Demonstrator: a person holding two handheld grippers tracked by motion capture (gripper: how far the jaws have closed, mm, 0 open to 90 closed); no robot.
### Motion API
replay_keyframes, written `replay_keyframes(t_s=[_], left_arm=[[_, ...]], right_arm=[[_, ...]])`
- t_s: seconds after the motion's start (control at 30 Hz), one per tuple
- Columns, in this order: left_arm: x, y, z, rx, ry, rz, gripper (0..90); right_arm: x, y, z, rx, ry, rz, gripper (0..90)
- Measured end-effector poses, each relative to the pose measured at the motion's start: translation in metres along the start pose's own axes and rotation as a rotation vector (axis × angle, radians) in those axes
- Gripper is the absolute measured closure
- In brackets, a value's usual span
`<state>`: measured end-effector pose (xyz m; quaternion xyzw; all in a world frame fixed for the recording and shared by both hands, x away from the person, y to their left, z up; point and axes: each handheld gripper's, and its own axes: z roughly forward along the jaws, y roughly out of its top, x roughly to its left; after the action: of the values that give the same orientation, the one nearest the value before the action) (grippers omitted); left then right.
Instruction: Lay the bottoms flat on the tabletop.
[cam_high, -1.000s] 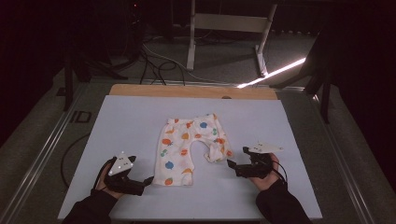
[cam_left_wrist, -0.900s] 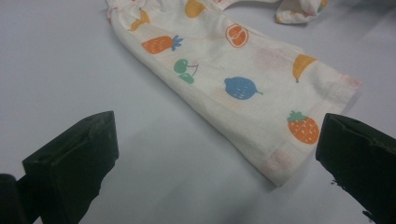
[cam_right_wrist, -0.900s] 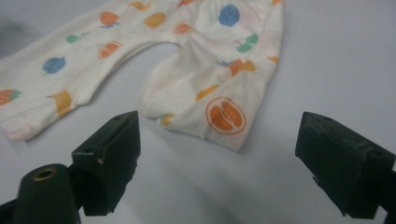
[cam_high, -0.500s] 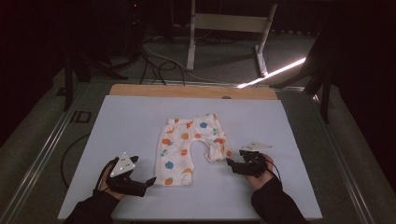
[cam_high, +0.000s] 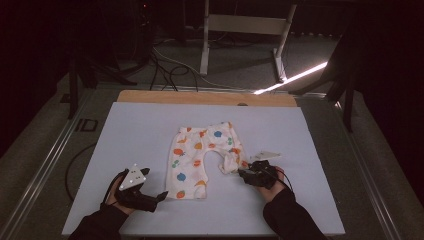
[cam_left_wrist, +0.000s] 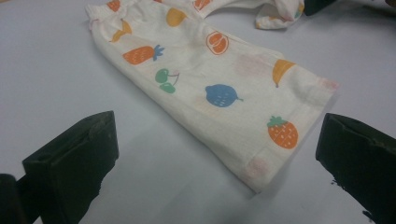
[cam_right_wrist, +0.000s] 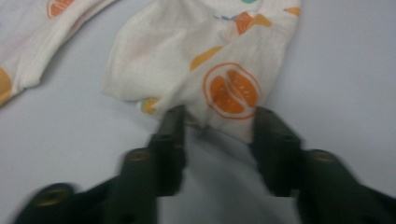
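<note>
A pair of small white baby pants (cam_high: 200, 162) printed with coloured fruit lies flat on the pale sheet covering the table (cam_high: 320, 150), between the two grippers. In the high view the waistband sits on the far side and the two legs point back toward the person.

The left gripper (cam_high: 161, 196) rests low on the sheet, held in the person's left hand (cam_high: 120, 192), with a grey three-cornered plate (cam_high: 134, 176) on top. Its jaws are spread wide. In the left gripper view the pants (cam_left_wrist: 219, 88) lie ahead of the jaws, and the hem corner of the nearer leg, with its strawberry print (cam_left_wrist: 283, 131), reaches into the gap between them, closer to the jaw on the right side of that view. The cloth touches neither jaw.

The right gripper (cam_high: 242, 173) sits at the other leg, held in the right hand (cam_high: 270, 181), its tips right at the crumpled hem. In the right gripper view the jaws stand partly apart, and the bunched leg end of the pants (cam_right_wrist: 205, 60) lies just ahead of and between them. An orange-slice print (cam_right_wrist: 231, 91) sits just beyond the gap. The hem edge dips down between the two tips and appears to meet them, though the jaws are not pressed together on it. This leg end is rumpled and folded over itself, while the other leg lies smooth.
</note>
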<state>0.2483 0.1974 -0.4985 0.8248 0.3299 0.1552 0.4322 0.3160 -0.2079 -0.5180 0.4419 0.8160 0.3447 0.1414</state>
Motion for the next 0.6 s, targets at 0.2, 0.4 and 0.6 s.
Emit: replay_keyframes(t_s=[0.2, 0.4, 0.6], left_arm=[[0.000, 0.000, -0.001, -0.003, 0.000, -0.001, 0.0], [0.001, 0.000, 0.000, -0.006, -0.003, -0.009, 0.0], [0.001, 0.000, 0.001, -0.005, -0.005, -0.008, 0.0]], right_arm=[[0.003, 0.011, -0.003, -0.025, 0.002, -0.018, 87.2], [0.005, 0.029, -0.024, -0.109, 0.010, -0.051, 87.4], [0.007, 0.052, -0.025, -0.148, 0.057, -0.052, 87.2]])
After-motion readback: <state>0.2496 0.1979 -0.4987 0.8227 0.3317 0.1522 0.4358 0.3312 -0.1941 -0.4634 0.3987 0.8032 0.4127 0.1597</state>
